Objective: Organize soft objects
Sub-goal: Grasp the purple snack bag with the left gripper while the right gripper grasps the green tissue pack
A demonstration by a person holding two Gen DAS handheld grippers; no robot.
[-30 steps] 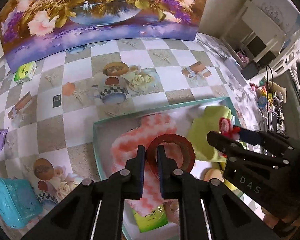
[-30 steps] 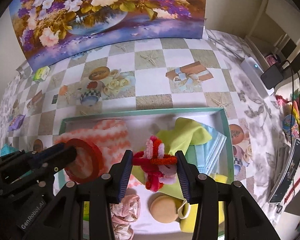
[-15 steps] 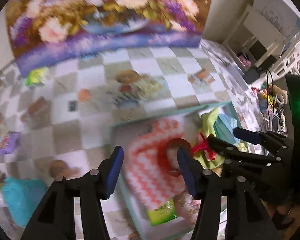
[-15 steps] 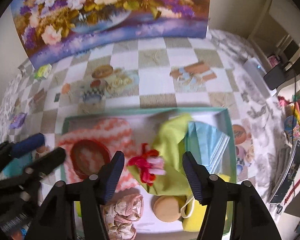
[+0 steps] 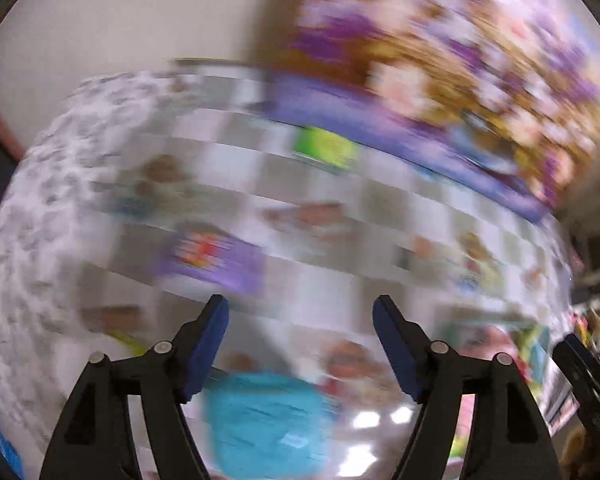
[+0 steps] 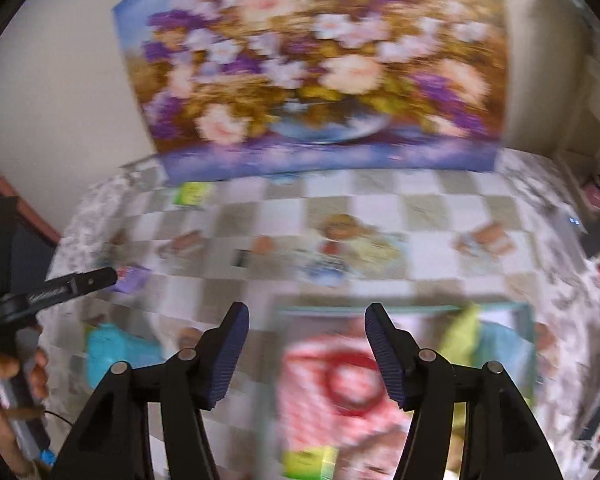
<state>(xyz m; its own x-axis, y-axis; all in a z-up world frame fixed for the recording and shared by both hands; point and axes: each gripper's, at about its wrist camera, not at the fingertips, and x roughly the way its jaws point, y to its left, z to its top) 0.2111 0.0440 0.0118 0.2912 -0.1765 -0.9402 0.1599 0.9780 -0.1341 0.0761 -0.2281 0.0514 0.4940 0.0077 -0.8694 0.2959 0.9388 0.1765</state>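
- Between your left hand-held gripper (image 5: 301, 314)'s spread, empty blue pads, at 6 o'clock in the left wrist view, sits a blurred turquoise pouch (image 5: 266, 424) on the table (image 5: 320, 292).
- At 4 o'clock in that same view you catch only a smeared corner of the teal tray (image 5: 540, 344), with the dark tip of your other tool beside it.
- Your right hand-held gripper (image 6: 307, 318) is also wide open and holds nothing; its right finger overlaps the tray's near left part in the right wrist view.
- Inside the tray, just at 5 o'clock from the pads, the red ring (image 6: 350, 380) lies on the pink-and-white striped cloth (image 6: 324, 412).
- Toward 3 o'clock in the tray you see the yellow-green cloth (image 6: 462, 332) touching the light blue masks (image 6: 508, 344).
- A green packet (image 6: 306, 460) lies at the tray's near edge.
- Farther out, around 9 o'clock, a purple packet (image 6: 132, 278) rests on the checked tablecloth.
- At 11 o'clock, a lime-green box (image 6: 192, 194) sits near the foot of the flower painting (image 6: 312, 72).
- Motion blur hides finer detail in both views.
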